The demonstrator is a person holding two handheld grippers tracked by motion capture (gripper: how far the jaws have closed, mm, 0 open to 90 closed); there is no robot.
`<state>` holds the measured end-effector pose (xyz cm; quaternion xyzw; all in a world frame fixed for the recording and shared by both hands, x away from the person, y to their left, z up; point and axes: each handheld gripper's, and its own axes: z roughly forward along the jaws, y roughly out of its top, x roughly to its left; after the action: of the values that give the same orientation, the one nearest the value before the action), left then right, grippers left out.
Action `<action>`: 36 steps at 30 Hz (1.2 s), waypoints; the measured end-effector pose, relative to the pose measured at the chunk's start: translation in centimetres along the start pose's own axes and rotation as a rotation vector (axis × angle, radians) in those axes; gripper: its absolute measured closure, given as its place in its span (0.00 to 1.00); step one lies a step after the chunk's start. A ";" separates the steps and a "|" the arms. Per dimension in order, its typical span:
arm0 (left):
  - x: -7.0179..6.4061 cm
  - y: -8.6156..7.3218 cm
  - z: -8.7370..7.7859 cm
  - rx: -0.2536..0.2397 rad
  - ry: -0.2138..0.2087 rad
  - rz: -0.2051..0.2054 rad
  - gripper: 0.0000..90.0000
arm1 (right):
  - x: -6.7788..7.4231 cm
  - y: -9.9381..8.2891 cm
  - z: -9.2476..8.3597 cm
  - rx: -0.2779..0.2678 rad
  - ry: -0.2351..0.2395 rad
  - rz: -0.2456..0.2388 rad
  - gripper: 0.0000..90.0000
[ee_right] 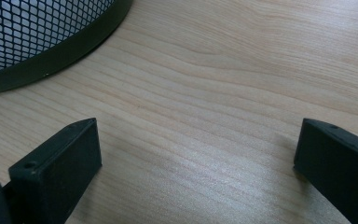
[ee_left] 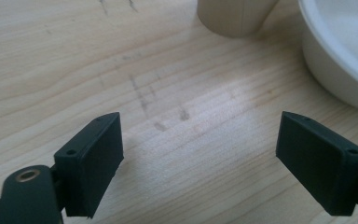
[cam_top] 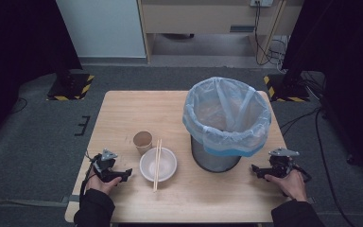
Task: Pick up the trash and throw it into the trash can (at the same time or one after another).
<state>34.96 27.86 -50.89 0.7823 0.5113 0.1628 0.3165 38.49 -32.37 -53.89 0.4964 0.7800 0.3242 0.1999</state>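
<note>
A white bowl (cam_top: 158,164) sits near the front of the wooden table (cam_top: 123,113), with a pair of chopsticks (cam_top: 157,163) laid across it. A brown paper cup (cam_top: 142,141) stands just behind it to the left. A black mesh bin (cam_top: 227,124) lined with a pale blue bag stands to the right. My left gripper (cam_top: 126,175) rests on the table left of the bowl, open, nothing between its jaws; its own view has the gripper (ee_left: 200,140) over bare wood, with the cup (ee_left: 235,16) and bowl (ee_left: 340,51) ahead. My right gripper (cam_top: 255,170) lies right of the bin, open and empty (ee_right: 198,154), with the bin base (ee_right: 42,46) at upper left.
The table's front edge lies just under both hands. Beyond the table are dark carpet, two black stands with yellow-striped bases (cam_top: 71,85), and cables (cam_top: 264,47) by the back wall. Bare wood lies between the bowl and the bin.
</note>
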 end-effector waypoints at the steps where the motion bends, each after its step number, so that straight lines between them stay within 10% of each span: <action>1: 0.0 0.1 -0.2 -0.006 0.001 -0.001 0.17 | 0.0 0.0 0.0 0.002 0.000 0.001 0.01; 13: 0.1 1.7 -3.0 -0.204 0.002 -0.054 0.20 | 0.0 0.0 0.0 -0.003 0.002 -0.002 0.01; 36: 0.7 7.7 -7.0 -0.485 0.040 -0.017 0.25 | 0.0 -0.1 0.0 -0.003 0.001 -0.002 0.01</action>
<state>36.53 28.67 -40.62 0.6755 0.4701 0.2937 0.4863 38.44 -32.37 -53.91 0.4951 0.7802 0.3254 0.2005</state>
